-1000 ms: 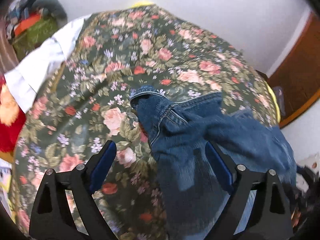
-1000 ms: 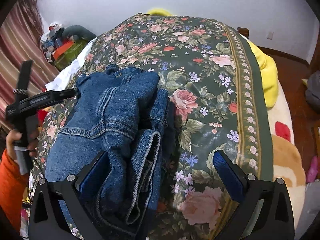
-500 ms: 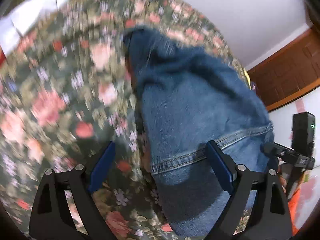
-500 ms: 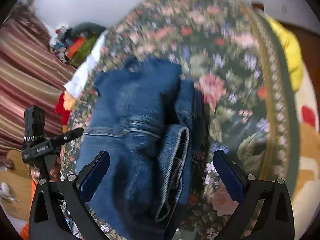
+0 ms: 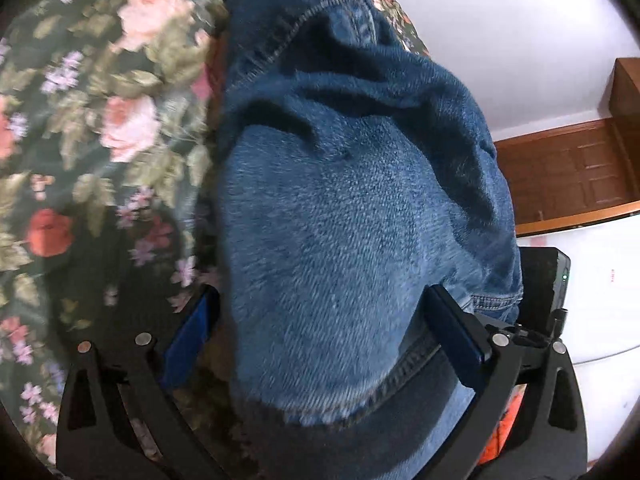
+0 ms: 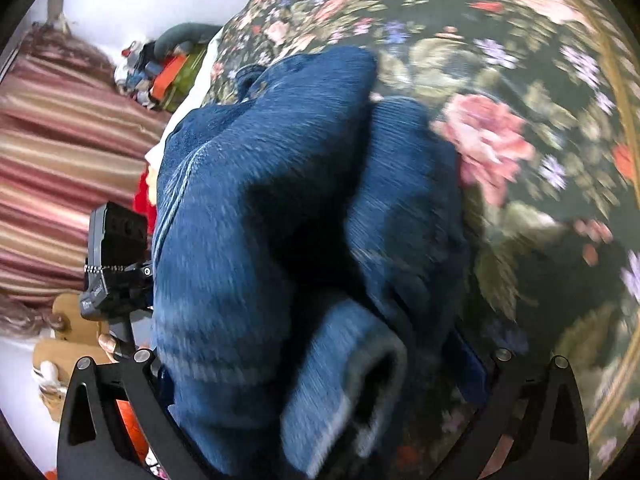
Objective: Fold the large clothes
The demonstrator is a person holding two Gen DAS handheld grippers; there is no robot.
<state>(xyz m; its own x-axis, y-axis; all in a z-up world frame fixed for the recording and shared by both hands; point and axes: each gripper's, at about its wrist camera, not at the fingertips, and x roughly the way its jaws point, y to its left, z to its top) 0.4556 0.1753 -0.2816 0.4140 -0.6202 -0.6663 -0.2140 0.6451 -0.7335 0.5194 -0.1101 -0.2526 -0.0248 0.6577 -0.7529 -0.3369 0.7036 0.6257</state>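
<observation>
A folded blue denim jacket (image 5: 352,200) lies on the dark floral bedspread (image 5: 100,120). My left gripper (image 5: 324,332) is open and straddles the near end of the bundle, one finger on each side. In the right wrist view the same jacket (image 6: 280,220) fills the middle. My right gripper (image 6: 320,368) is open with denim between its fingers, which the cloth partly hides. The left gripper's body (image 6: 116,264) shows at the jacket's left edge.
A striped curtain (image 6: 60,152) and a pile of clothes (image 6: 160,72) lie left of the bed. A wooden door (image 5: 568,172) and white wall (image 5: 500,20) stand beyond the bed. The bedspread's gold border (image 6: 616,80) runs along the right side.
Both grippers have moved down and in close to the jacket from opposite sides. Their open fingers now sit around the bundle's near end. The jacket looks more bunched.
</observation>
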